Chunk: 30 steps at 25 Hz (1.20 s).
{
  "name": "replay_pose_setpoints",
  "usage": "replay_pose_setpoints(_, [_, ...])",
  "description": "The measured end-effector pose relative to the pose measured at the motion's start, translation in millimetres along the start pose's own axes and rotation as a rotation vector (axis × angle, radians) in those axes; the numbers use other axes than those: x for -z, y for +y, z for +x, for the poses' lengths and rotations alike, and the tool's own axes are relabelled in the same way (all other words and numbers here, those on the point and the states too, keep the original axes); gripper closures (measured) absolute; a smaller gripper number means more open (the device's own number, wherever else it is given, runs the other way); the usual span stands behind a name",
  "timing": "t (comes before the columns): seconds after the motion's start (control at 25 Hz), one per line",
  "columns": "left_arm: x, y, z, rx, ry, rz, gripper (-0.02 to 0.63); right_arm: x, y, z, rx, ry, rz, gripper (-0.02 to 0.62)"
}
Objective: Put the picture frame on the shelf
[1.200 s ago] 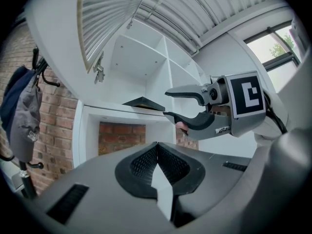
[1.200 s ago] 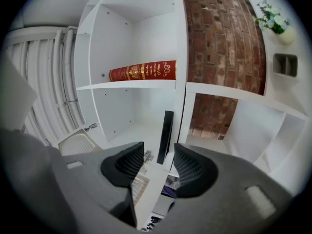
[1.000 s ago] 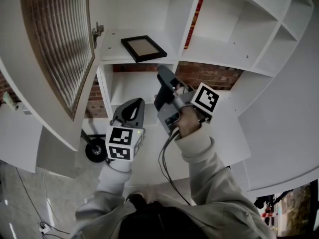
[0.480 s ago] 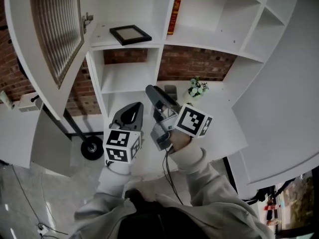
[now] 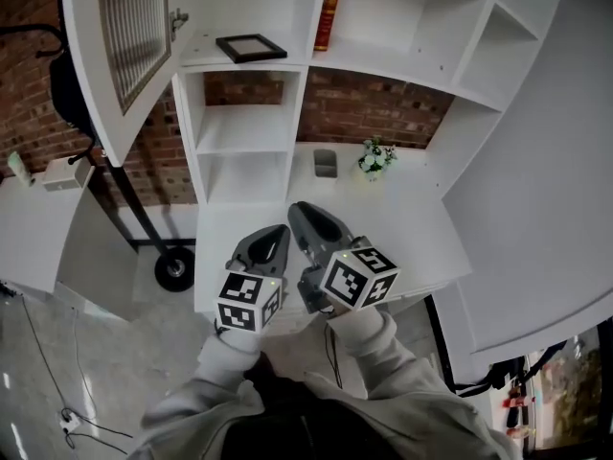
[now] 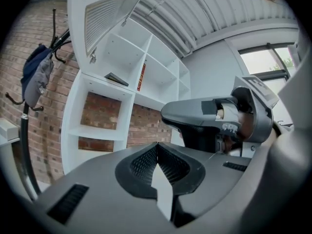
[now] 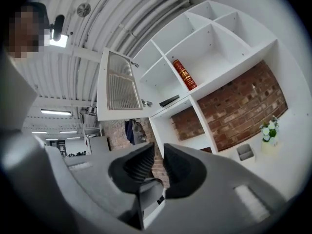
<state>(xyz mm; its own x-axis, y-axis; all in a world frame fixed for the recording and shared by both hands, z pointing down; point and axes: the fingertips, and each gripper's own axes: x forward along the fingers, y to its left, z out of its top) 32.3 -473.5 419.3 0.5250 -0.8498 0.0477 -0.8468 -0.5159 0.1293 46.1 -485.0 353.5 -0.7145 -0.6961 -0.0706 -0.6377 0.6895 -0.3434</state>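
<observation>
1. Already, the picture frame is laid flat on the upper shelf; both grippers are drawn back, lower than a second ago.
2. Fingers of the left gripper are closed, empty; those of the right gripper have just been closing, narrowly apart, empty.
3. Placement is judged complete.

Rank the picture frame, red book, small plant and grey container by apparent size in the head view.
Largest: picture frame and red book, too alike to rank.
Then small plant.
Smallest, narrowly: grey container.
</observation>
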Motion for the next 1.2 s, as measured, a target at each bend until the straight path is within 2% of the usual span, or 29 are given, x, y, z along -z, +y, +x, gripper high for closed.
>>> replay_pose_setpoints(0.16, [26.0, -18.5, -31.1, -0.003, 0.016, -0.039, 0.601, 30.0, 9.3, -33.4, -0.003, 0.019, 0.014, 0.538])
replay_pose_setpoints(0.36, [52.8, -36.9, -66.3, -0.004, 0.046, -0.076, 0.601, 70.5, 24.9, -68.3, 0.017, 0.074, -0.055, 0.54])
replay_pose_setpoints(0.48, [61.9, -42.6, -75.9, -0.004, 0.043, -0.105, 0.601, 85.2, 29.2, -80.1, 0.038, 0.08, -0.06, 0.541])
replay_pose_setpoints(0.52, [65.0, -44.8, -77.8, -0.003, 0.043, -0.108, 0.601, 88.7, 29.3, -83.9, 0.051, 0.075, -0.052, 0.541])
replay_pose_setpoints(0.6, [71.5, -49.2, -80.6, -0.001, 0.043, -0.111, 0.601, 94.6, 26.9, -92.7, 0.088, 0.062, -0.035, 0.594])
replay_pose_setpoints(0.72, [76.7, -50.8, -81.6, -0.002, 0.046, -0.103, 0.601, 102.3, 23.1, -102.1, 0.128, 0.046, -0.001, 0.595])
replay_pose_setpoints(1.2, [90.0, -52.9, -85.7, -0.007, 0.063, -0.096, 0.601, 107.3, 12.2, -112.0, 0.159, 0.028, 0.008, 0.595])
